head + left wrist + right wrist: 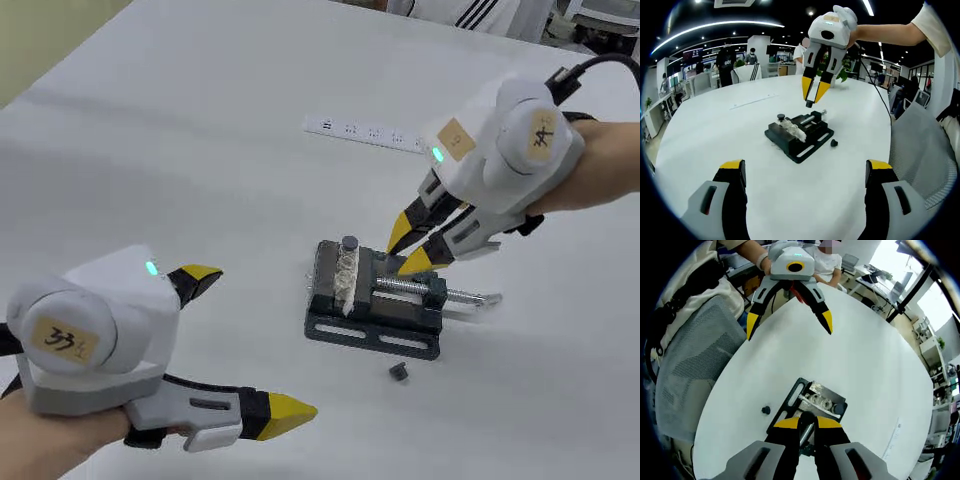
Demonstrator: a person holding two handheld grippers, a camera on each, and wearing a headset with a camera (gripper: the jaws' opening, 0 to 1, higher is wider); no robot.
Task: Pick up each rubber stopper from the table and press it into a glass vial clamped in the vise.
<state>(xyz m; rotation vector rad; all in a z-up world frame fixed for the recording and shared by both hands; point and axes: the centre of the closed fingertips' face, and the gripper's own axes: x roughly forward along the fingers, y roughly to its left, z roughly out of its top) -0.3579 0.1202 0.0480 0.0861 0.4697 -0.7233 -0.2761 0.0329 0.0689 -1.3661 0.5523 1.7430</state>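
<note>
A black vise stands mid-table and clamps a row of clear glass vials. One end vial carries a dark stopper. A loose black rubber stopper lies on the table beside the vise. My right gripper hovers over the vise screw, its jaws a narrow gap apart and holding nothing. My left gripper stays wide open, well short of the vise.
A white power strip lies on the round white table behind the vise. A grey mesh chair stands at the table's edge. People sit at desks in the background.
</note>
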